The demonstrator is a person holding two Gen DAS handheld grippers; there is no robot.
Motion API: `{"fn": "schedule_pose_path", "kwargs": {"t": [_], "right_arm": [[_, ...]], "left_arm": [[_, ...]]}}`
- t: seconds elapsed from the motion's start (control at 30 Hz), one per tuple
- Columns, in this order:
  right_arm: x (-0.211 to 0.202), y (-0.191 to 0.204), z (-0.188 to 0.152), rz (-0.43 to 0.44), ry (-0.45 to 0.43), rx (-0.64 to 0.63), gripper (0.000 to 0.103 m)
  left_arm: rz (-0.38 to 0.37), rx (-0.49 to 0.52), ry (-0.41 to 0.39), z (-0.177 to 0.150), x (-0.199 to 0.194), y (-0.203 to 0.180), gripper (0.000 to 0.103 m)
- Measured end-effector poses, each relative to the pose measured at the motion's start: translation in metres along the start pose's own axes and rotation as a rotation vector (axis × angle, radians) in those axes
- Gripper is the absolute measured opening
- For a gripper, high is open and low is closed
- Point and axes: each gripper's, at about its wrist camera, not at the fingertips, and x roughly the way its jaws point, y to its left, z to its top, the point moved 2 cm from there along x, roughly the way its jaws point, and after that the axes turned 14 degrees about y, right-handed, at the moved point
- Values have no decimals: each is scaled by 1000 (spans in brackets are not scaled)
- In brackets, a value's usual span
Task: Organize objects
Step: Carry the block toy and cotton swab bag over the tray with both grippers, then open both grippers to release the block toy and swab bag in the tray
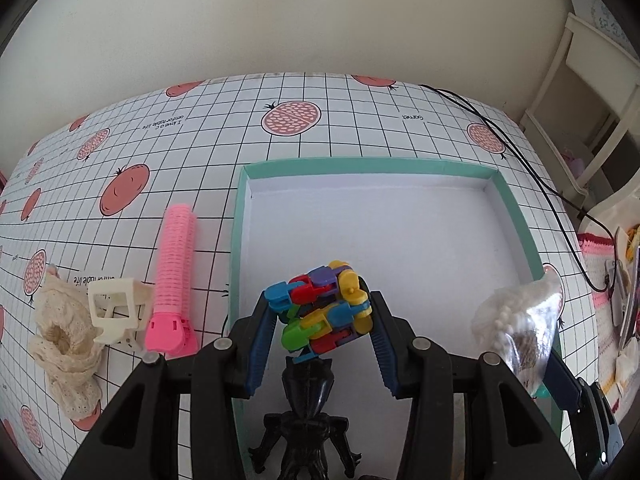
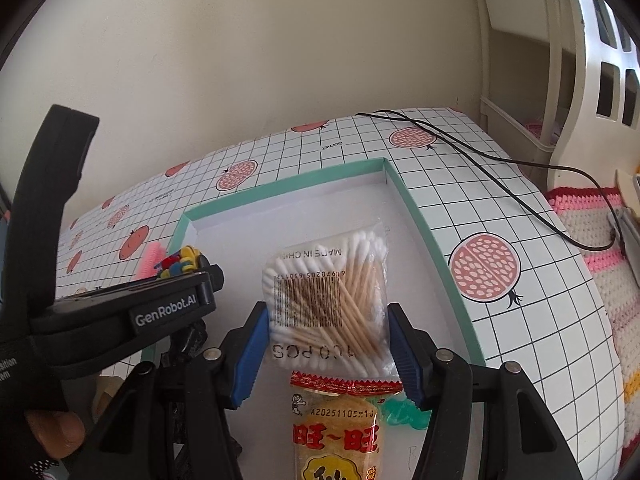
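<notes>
My left gripper is shut on a multicoloured plastic link toy and holds it above the near part of a teal-rimmed white tray. My right gripper is shut on a clear bag of cotton swabs, held over the same tray. The swab bag also shows at the right in the left wrist view. The link toy peeks above the left gripper body in the right wrist view.
A black figurine lies in the tray's near edge. A snack packet and a green item lie in the tray under my right gripper. Left of the tray lie a pink hair roller, a cream claw clip and a lace scrunchie. A black cable crosses the table's right side.
</notes>
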Motion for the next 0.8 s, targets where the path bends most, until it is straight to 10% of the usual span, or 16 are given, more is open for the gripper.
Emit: {"fn": "schedule_pose_path", "kwargs": {"t": [0.8], "right_arm": [[-38,8,4,-5,-72,-11,65]], "left_arm": [[-23,-7,-102,3,-62,21,56]]}}
